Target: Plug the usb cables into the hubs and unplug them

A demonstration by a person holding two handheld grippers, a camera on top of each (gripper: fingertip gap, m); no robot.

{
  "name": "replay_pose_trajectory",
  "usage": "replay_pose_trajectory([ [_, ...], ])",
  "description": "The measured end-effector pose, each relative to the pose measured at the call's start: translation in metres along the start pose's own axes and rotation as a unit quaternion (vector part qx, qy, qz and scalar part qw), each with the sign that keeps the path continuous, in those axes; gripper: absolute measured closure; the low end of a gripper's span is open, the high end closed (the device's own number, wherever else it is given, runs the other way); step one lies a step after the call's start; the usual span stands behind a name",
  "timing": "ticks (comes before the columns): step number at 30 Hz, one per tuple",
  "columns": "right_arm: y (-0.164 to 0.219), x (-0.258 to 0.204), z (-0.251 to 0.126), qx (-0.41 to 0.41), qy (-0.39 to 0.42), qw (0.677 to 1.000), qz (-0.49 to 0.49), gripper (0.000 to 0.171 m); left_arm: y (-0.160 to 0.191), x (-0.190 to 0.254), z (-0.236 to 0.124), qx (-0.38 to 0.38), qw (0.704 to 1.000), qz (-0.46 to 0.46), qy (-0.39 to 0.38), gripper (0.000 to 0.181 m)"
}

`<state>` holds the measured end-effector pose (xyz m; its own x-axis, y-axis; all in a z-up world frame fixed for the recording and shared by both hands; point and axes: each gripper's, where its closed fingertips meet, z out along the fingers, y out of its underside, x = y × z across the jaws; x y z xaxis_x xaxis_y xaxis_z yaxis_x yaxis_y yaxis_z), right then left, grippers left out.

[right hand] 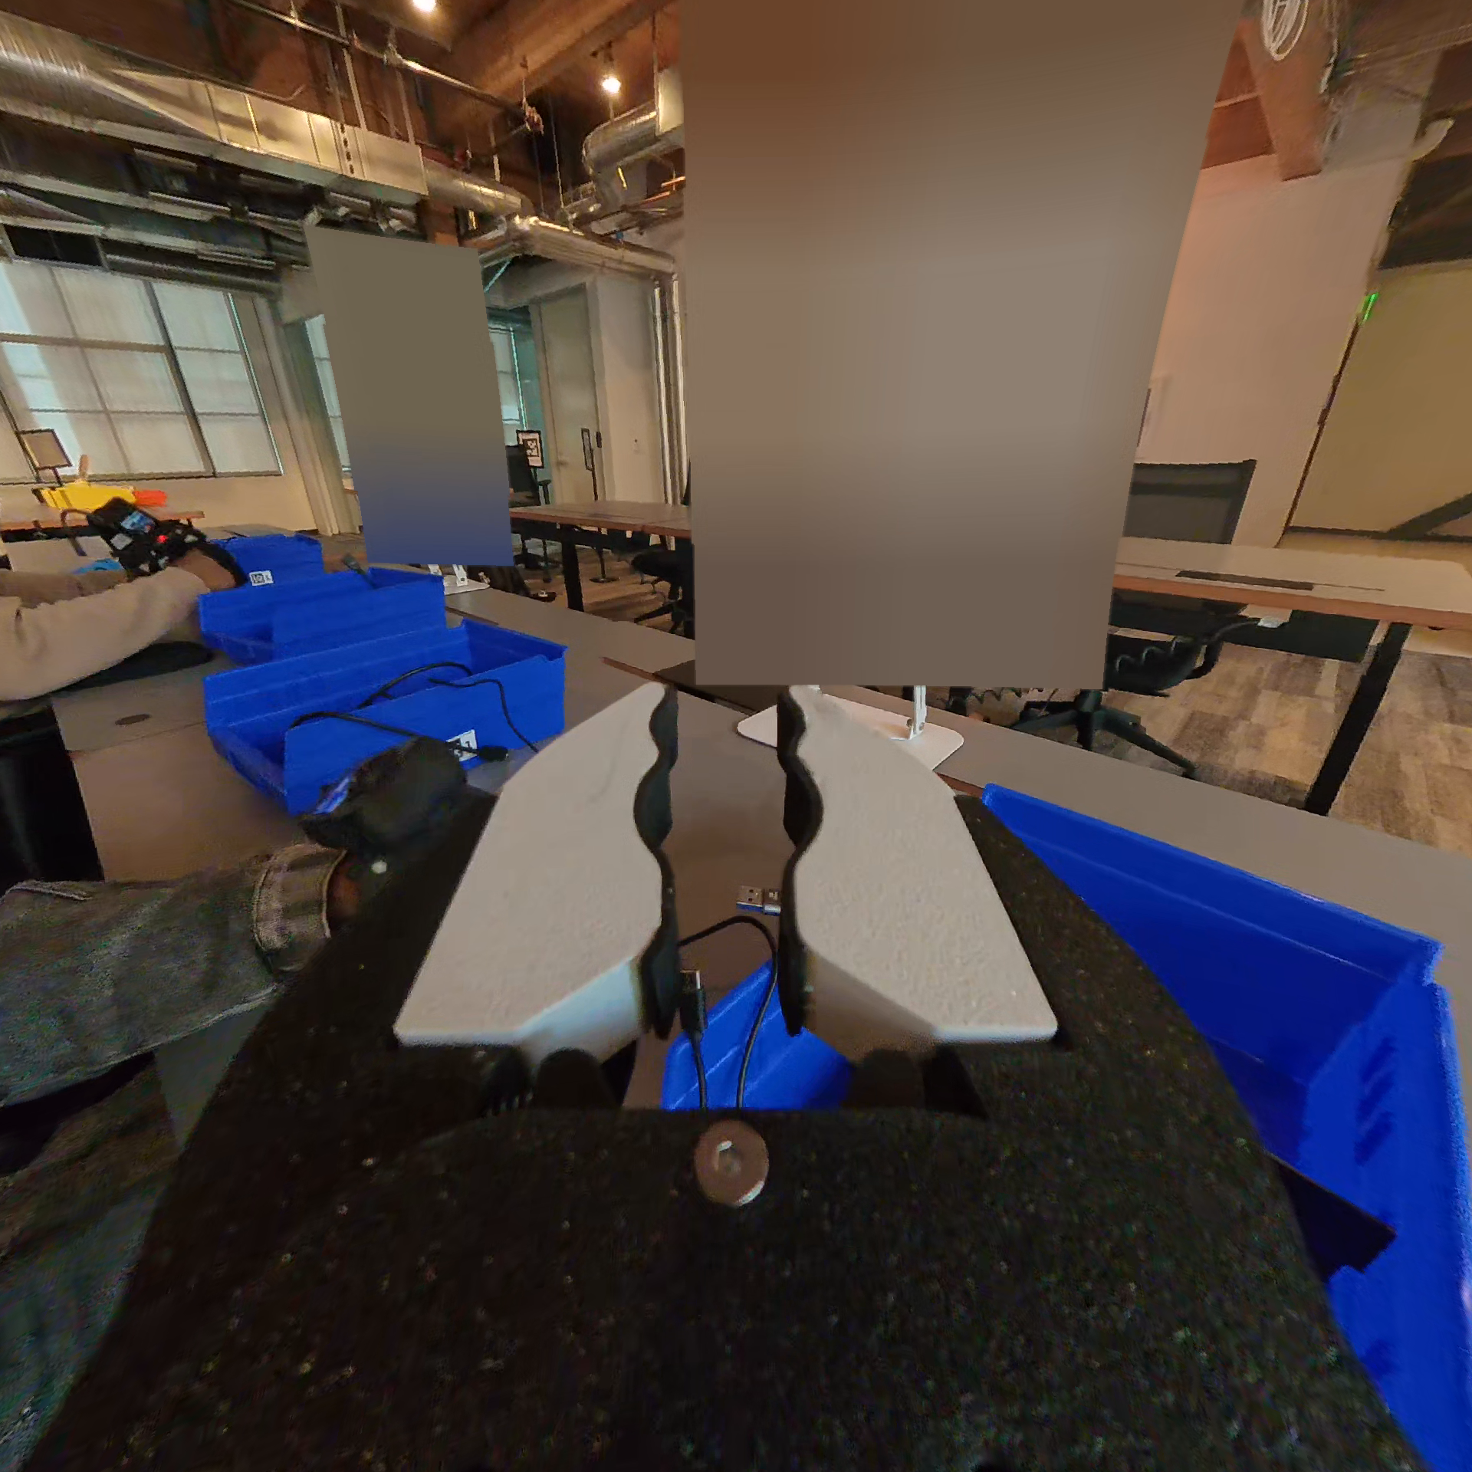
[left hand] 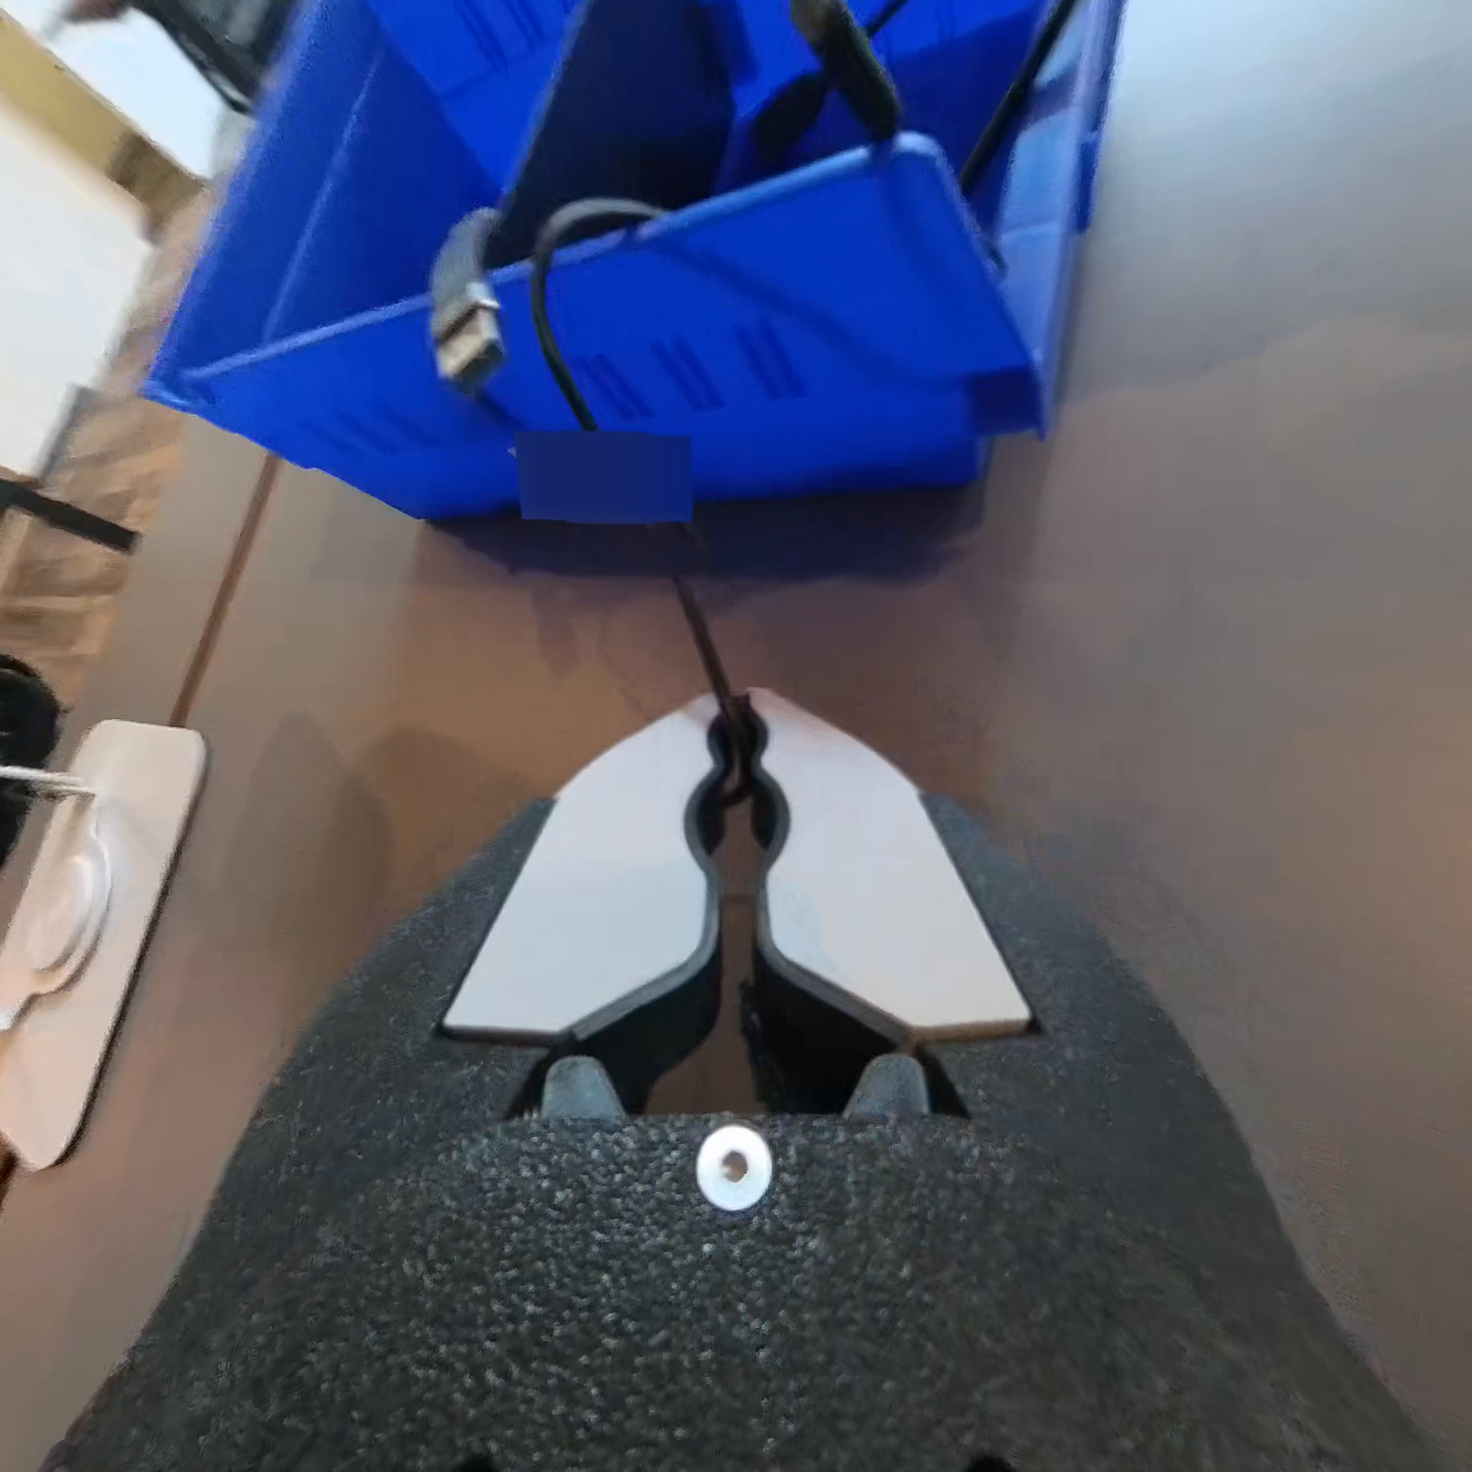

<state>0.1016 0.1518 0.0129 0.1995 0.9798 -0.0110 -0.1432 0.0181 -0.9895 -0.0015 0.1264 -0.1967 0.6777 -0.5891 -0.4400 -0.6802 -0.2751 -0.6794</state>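
Observation:
My left gripper point(left hand: 737, 721) is shut on a thin black USB cable point(left hand: 701, 629) just above the brown table. The cable runs up to a blue bin point(left hand: 796, 319), loops over its front wall, and its silver USB plug point(left hand: 466, 330) hangs outside that wall. A dark oblong piece point(left hand: 856, 76) rests on the bin's inner divider, too blurred to name. My right gripper point(right hand: 725, 701) is open and empty, held above the table. Below its fingers lie a silver USB plug point(right hand: 757, 898) and a black cable with a small plug point(right hand: 691, 1000) over a blue bin's edge point(right hand: 757, 1051).
A large blue bin point(right hand: 1195, 956) stands close on the right. A denim sleeve point(right hand: 159, 956) and a gloved hand point(right hand: 390, 796) are at the left. More blue bins with cables point(right hand: 382, 701) and another person's arm point(right hand: 80, 613) are farther left. White stand bases point(left hand: 103, 916) point(right hand: 844, 729) sit on the table. The left gripper's tips are roughly 25 cm from the right gripper's.

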Motion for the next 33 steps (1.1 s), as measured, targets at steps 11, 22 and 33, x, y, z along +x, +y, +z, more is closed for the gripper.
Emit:
replay_pose_trajectory([
  [11, 0.016, 0.007, 0.002, -0.047, 0.021, 0.998, -0.02, 0.148, -0.044, -0.074, -0.143, 0.228, 0.962, -0.137, -0.068, 0.181],
  [22, 0.031, -0.015, 0.018, -0.092, -0.01, 0.994, -0.052, 0.147, 0.075, -0.183, -0.353, 0.177, 0.896, -0.218, -0.344, 0.181],
  [33, 0.039, -0.028, 0.028, -0.114, -0.019, 0.991, -0.066, 0.145, 0.262, -0.179, -0.376, -0.18, 0.84, -0.222, -0.462, 0.181],
])
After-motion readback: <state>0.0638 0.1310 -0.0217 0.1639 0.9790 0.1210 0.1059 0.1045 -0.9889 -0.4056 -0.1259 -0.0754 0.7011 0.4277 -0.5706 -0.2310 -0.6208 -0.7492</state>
